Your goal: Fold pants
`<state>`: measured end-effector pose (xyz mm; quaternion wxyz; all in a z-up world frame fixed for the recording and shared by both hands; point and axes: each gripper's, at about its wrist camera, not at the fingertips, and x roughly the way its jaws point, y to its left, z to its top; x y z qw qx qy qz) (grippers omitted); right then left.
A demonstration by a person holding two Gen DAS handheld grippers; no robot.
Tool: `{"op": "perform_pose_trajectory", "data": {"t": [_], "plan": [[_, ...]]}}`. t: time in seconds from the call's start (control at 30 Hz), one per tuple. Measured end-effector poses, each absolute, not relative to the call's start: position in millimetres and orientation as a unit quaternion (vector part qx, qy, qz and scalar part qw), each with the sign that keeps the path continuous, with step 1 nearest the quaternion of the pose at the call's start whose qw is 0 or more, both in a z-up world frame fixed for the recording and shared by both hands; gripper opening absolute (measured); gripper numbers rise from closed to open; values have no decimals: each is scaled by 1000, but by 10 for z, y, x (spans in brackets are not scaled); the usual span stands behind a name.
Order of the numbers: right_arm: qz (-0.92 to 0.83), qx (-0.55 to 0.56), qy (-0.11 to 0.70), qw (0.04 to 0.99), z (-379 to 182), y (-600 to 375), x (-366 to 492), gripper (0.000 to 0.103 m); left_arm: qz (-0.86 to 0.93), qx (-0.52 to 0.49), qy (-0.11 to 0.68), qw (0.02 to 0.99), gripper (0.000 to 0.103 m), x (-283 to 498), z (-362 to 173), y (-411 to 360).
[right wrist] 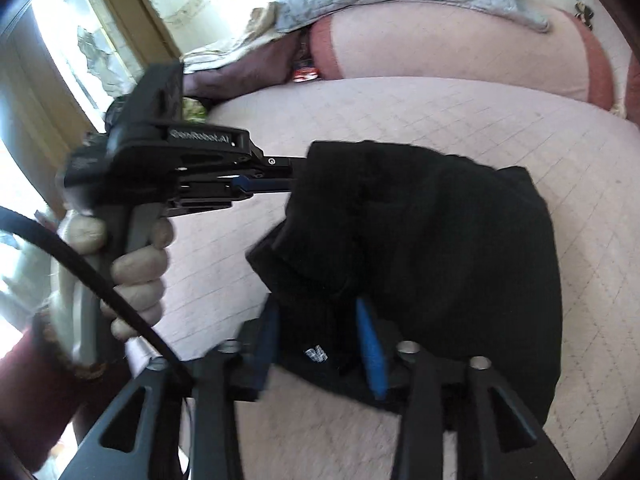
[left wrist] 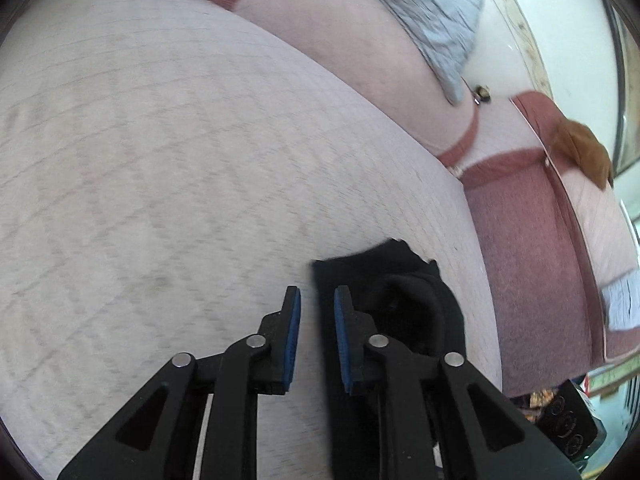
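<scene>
The black pants lie bunched on the quilted bed. The left gripper hangs just beside the bundle, its blue pads a narrow gap apart with nothing between them. The right gripper stands partly open, cloth lying loose between its pads.

Black pants hide left gripper fingertips; quilt pattern blurred.
</scene>
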<state>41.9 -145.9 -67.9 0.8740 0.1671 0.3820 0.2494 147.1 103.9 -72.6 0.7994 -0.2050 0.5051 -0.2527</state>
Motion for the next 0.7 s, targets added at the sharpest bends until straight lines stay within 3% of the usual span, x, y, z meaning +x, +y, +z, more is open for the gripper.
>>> {"op": "perform_pose_trajectory", "data": {"t": [0.13,0.2,0.27,0.5,0.63,0.7], "plan": [[268,190,373,868,-533,-1658,151,51,-229,-221,480,818,18,1302,-452,1210],[247,196,369,874,-476,-1784,134,51,-241,-216,461,826,26,1208,-246,1094],[211,200,365,884,-456,-1939,184,51,-254,-214,452,828,42,1182,-111,884],[100,265,369,885,-513,-2520,674,47,-254,-143,512,809,42,1136,-559,138],[108,256,388,879,-479,-2539,998,48,-243,-110,507,820,42,970,-879,163],[128,232,411,872,-524,-2408,1214,42,-256,-135,500,816,41,971,-903,250]]}}
